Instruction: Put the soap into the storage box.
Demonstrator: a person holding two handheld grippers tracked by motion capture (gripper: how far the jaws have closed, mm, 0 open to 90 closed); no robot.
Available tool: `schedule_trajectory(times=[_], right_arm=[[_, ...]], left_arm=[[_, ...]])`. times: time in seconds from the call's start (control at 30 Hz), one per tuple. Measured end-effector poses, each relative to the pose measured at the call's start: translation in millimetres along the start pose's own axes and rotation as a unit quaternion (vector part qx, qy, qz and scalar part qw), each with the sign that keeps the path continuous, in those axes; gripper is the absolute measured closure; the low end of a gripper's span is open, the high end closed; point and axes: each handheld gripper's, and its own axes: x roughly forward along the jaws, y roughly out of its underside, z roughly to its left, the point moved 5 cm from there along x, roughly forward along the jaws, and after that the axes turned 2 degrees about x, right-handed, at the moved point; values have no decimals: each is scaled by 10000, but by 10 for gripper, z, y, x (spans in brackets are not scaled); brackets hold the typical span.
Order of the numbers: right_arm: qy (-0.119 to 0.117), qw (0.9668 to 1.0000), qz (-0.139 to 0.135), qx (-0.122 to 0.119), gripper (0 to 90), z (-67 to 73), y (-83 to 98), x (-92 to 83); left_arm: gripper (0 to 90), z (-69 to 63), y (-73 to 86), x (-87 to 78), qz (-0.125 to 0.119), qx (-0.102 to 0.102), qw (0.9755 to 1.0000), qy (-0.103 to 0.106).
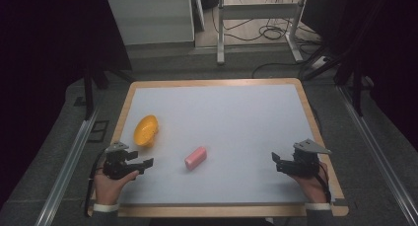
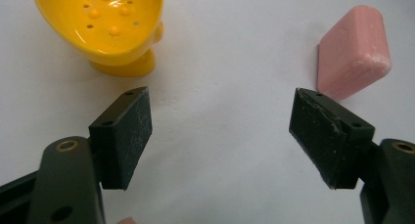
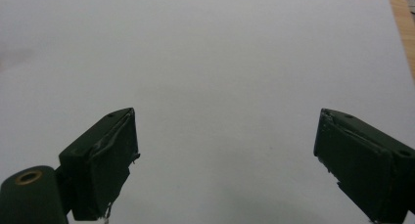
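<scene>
A pink soap bar lies near the middle of the white table top. To its left stands a yellow soap dish with holes and bumps in its bowl. My left gripper rests at the front left, open, with nothing between its jaws. In the left gripper view the yellow soap dish is ahead on the left and the pink soap bar ahead on the right, just past the right pad. My right gripper sits at the front right, open over bare white surface.
The white top has a wooden rim. Beyond the table's far edge stand a metal table frame and loose cables on the floor. Dark grey floor lies on both sides, with metal rails along them.
</scene>
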Motion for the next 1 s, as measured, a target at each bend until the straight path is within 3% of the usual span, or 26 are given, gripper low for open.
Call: schedule_trajectory(times=[0.27, 0.33, 0.6, 1.0], right_arm=[[-10, 9999, -144, 30, 97, -67, -8, -44], [87, 9997, -210, 91, 98, -106, -8, -65], [10, 9997, -108, 218, 105, -154, 16, -71], [27, 9996, -80, 263, 105, -159, 22, -77]], left_arm=[[243, -16, -15, -45, -52, 12, 10000, -54], [243, -23, -28, -55, -65, 42, 9999, -66], [250, -52, -84, -108, -96, -28, 9999, -32], [237, -103, -213, -200, -157, 40, 9999, 11]])
